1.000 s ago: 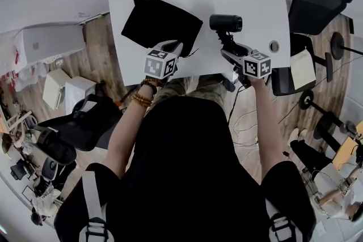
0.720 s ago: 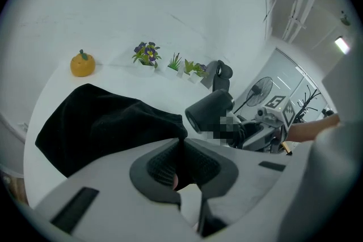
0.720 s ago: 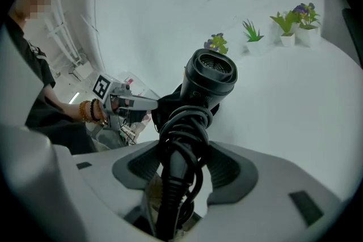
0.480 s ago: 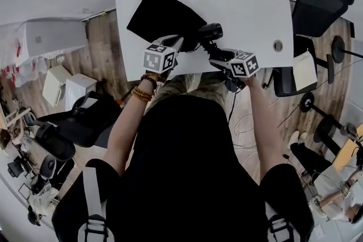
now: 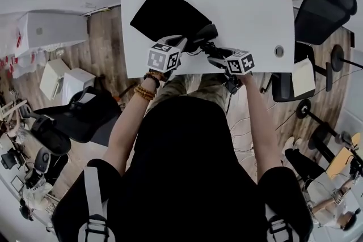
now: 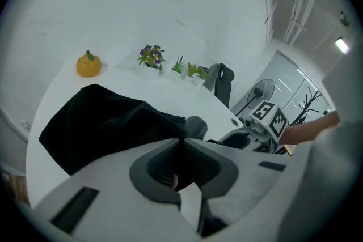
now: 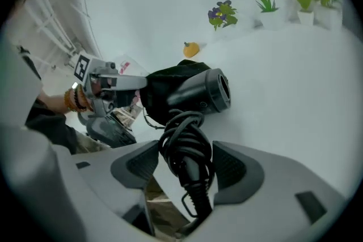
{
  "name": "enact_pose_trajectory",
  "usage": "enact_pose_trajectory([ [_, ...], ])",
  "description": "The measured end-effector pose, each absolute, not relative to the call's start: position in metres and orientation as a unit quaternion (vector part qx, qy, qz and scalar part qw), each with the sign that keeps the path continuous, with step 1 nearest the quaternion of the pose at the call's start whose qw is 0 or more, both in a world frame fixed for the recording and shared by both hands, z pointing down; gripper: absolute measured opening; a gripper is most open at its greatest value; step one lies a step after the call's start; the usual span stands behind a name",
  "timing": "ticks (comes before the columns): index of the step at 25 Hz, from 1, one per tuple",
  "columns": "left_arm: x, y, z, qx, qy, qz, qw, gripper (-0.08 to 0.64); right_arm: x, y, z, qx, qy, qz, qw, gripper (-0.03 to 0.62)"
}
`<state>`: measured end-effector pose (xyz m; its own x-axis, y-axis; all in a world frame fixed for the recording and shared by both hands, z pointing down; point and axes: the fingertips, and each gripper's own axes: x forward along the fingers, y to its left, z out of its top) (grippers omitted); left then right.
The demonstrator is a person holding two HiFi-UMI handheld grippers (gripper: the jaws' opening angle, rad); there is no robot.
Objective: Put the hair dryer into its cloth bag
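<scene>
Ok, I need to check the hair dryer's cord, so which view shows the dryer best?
The right gripper view: the hair dryer is close, with its barrel and bundled cord clear. The head view shows it small and partly hidden. The left gripper view shows only a rounded end.

Black hair dryer [image 7: 198, 90] sits by the near edge of the table [image 5: 255, 8], approx. mid-width. Its barrel lies sideways w/ one end against the bag, and the cord is wound round the handle. Black cloth bag [image 5: 167, 14] lies crumpled on the table's left half, from near the far-left corner down to the dryer.
</scene>
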<state>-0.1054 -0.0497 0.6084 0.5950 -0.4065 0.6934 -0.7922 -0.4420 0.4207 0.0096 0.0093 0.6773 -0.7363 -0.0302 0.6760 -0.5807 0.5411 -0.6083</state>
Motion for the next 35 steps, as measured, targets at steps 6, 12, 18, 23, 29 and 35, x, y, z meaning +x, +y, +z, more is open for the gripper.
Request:
enact_pose_trajectory([
  [6,-0.103,-0.047,0.613,0.810,-0.367,0.265,0.373,0.042,0.006,0.016,0.687,0.164,-0.845,0.308,0.405,0.274],
  [12,-0.093,-0.046,0.612,0.819,-0.351,0.285,0.353,0.041,-0.009,0.018,0.681,0.084,-0.860,0.252,0.435,0.261],
  [18,-0.081,-0.034,0.613,0.826,-0.333,0.296,0.346,0.043,-0.023,-0.029,0.662,0.148,-0.878,0.234,0.391,0.268],
  [23,-0.085,-0.036,0.615,0.820,-0.345,0.287,0.355,0.041,0.011,-0.018,0.670,0.195,-0.865,0.255,0.387,0.285],
  [29,-0.088,-0.040,0.611,0.821,-0.347,0.284,0.354,0.043,0.046,-0.007,0.701,0.221,-0.836,0.184,0.468,0.271],
  [35,-0.091,-0.038,0.613,0.820,-0.342,0.289,0.355,0.042,0.049,-0.010,0.703,0.232,-0.831,0.208,0.461,0.149],
])
